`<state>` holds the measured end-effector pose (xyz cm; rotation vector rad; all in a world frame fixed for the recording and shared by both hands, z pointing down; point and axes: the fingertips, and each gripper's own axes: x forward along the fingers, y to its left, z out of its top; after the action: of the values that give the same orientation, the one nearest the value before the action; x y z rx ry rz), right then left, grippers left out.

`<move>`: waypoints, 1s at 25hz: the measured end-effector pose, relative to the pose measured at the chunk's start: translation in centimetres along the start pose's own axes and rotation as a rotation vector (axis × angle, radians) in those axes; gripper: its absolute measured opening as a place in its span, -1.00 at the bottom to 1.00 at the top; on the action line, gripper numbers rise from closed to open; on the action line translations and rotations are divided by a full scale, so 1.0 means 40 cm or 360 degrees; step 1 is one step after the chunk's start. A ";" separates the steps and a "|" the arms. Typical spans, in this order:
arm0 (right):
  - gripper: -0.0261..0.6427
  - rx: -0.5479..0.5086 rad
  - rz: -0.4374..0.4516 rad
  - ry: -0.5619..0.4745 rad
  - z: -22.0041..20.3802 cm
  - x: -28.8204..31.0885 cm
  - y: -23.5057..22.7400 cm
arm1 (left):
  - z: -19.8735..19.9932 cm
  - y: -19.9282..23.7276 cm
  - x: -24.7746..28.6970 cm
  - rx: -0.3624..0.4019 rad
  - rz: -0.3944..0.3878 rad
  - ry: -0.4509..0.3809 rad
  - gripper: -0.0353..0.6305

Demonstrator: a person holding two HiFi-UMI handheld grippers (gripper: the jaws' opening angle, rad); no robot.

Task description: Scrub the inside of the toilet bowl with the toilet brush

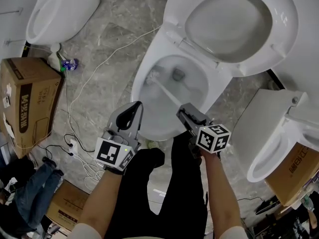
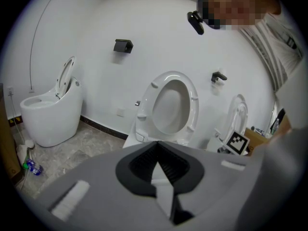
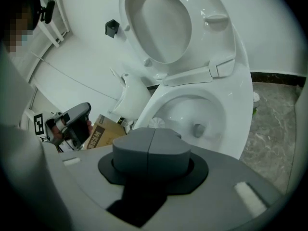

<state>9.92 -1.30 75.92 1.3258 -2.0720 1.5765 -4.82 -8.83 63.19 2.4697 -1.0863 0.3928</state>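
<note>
**Toilet brush** [image 1: 166, 92], clamped by its handle in the closed jaws of the right gripper [image 1: 183, 111]. In the right gripper view we see the two jaws pressed together, with the bristle head [image 3: 156, 123] just beyond them.

The handle's long axis runs from this gripper, at the near rim, up and leftward across the toilet bowl [image 1: 198, 87]. The head thus lies against the left inner wall, left of the drain [image 1: 178, 74].

The left gripper [image 1: 133, 111] hangs beside the bowl's near-left outer edge, jaws apart and nothing between them.

We judge that the scrubbing falls to the right hand alone, sweeping the head round the wall. The raised seat [image 1: 234, 19] stands clear of such a stroke.
</note>
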 end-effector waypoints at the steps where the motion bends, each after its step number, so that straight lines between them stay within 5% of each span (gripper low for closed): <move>1: -0.44 -0.0016 0.0015 0.0031 -0.006 -0.004 0.006 | -0.001 -0.001 -0.003 -0.0006 0.0003 0.0002 -0.88; 13: -0.44 -0.0291 0.0208 0.0534 -0.084 -0.075 0.053 | -0.014 -0.026 -0.057 -0.0069 0.0028 0.0015 -0.88; 25: -0.44 -0.0826 0.0326 0.1184 -0.061 -0.144 0.079 | -0.003 -0.052 -0.098 -0.0122 0.0062 0.0015 -0.88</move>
<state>10.01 3.81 71.14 0.2859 -1.9369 1.1971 -5.85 -5.01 61.14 2.3808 -1.1262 0.3668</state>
